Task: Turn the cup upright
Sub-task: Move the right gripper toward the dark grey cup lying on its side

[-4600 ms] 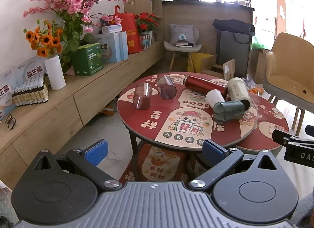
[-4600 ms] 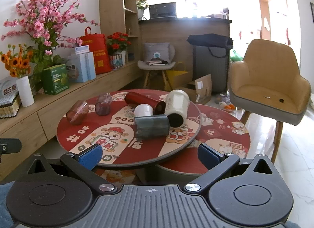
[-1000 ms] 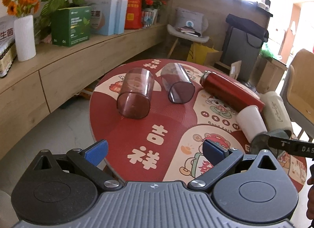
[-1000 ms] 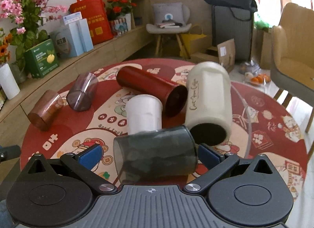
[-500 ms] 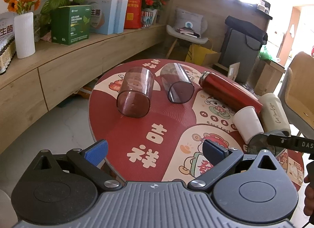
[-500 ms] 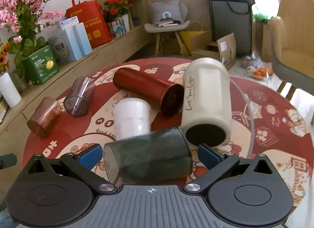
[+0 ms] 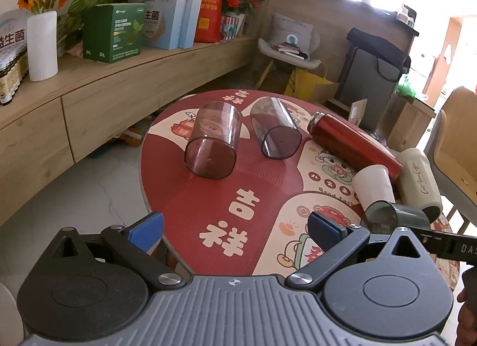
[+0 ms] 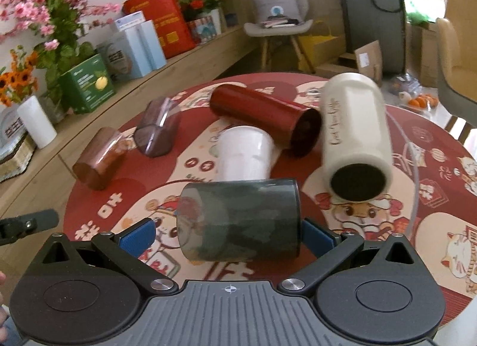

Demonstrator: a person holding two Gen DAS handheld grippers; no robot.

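The dark see-through cup [image 8: 238, 220] lies on its side on the round red desk [image 8: 432, 167], near the edge at 6 o'clock. The right tool [image 8: 228, 234] is wide open, with 1 blue pad [image 8: 137, 234] on each side of the cup. I cannot tell if the pads touch it.

Past the cup, at 12 o'clock, a white cup [image 8: 244, 152] lies on its side, just beside the dark one. A red bottle [image 8: 265, 118] lies behind it. A big cream tumbler [image 8: 354, 134] lies at 1 o'clock, its dark mouth facing the camera. A purple cup [image 8: 156, 133] and a brown cup [image 8: 100, 158] lie at 10 o'clock.

The left tool [image 7: 235, 228] is open too and holds nothing. It hangs over the desk edge, well apart from the brown and purple cups at 12 o'clock.
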